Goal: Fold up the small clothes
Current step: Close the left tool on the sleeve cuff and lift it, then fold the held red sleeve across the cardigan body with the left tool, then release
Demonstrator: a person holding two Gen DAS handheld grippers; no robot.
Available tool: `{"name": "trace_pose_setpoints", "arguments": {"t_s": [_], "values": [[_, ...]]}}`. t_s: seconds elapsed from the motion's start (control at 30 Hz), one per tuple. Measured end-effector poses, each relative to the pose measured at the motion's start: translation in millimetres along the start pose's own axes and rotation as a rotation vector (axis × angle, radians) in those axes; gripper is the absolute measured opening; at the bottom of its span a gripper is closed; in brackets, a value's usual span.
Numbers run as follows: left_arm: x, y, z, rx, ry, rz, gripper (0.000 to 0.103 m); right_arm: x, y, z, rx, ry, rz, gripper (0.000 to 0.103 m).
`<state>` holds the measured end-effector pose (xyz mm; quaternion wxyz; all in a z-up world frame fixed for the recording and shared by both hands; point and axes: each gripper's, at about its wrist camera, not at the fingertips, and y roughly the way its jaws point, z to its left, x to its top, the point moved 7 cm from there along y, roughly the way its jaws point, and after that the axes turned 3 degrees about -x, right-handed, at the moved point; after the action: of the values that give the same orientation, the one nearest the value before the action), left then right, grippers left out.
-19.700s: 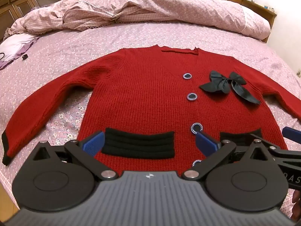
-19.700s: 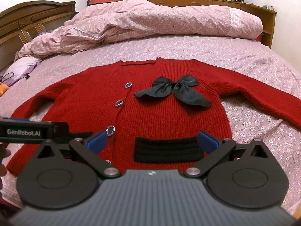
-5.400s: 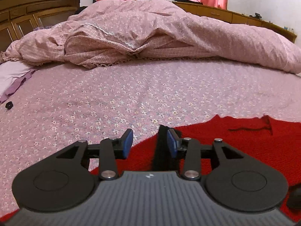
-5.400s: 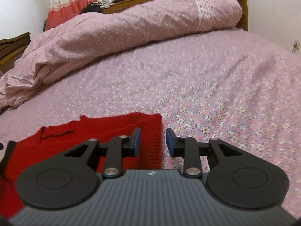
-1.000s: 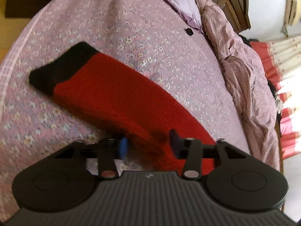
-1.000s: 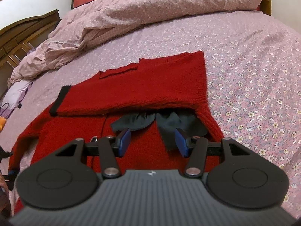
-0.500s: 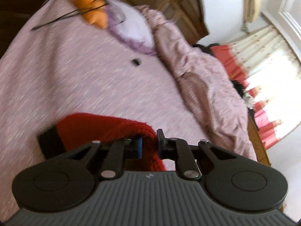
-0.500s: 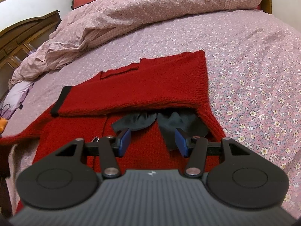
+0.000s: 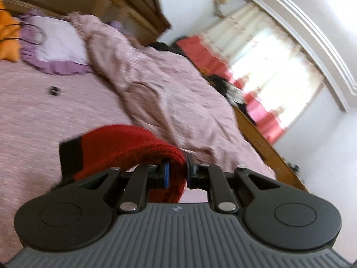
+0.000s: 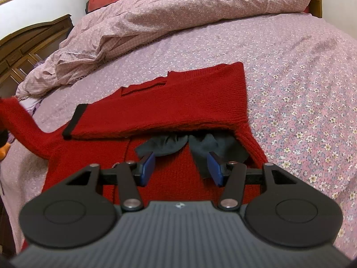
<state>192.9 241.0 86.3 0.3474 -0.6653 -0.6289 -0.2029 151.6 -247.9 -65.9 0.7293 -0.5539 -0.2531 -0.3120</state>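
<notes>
Pinching the red sleeve [image 9: 125, 147] at nine o'clock, the left claw [image 9: 177, 170] was clamped; the right claw [image 10: 181, 167] hung half-open, empty, over the cardigan [image 10: 165, 111].

Both tongs look alike. The left tongs [image 9: 177, 172] and right tongs [image 10: 181, 167] each have a ribbed grey body, two round black discs, black link arms with silver screws, blue finger pads [image 10: 148, 167] and a small white logo.
</notes>
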Motion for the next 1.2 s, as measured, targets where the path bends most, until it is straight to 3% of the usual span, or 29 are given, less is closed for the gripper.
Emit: {"name": "trace_pose_setpoints", "arguments": {"t_s": [0.17, 0.53, 0.8, 1.2], "values": [[-31, 16, -53, -0.106, 0.035, 0.082, 0.016, -1, -1, -2, 0.001, 0.011, -0.001, 0.054], [-143, 54, -119, -0.181, 0.127, 0.289, 0.016, -2, -2, -8, 0.009, 0.028, -0.006, 0.054], [-229, 90, -124, -0.174, 0.248, 0.467, 0.016, -4, 0, -13, 0.005, 0.048, 0.007, 0.054], [-292, 96, -117, -0.152, 0.428, 0.669, 0.018, -9, 4, -14, 0.009, 0.064, 0.020, 0.054]]}}
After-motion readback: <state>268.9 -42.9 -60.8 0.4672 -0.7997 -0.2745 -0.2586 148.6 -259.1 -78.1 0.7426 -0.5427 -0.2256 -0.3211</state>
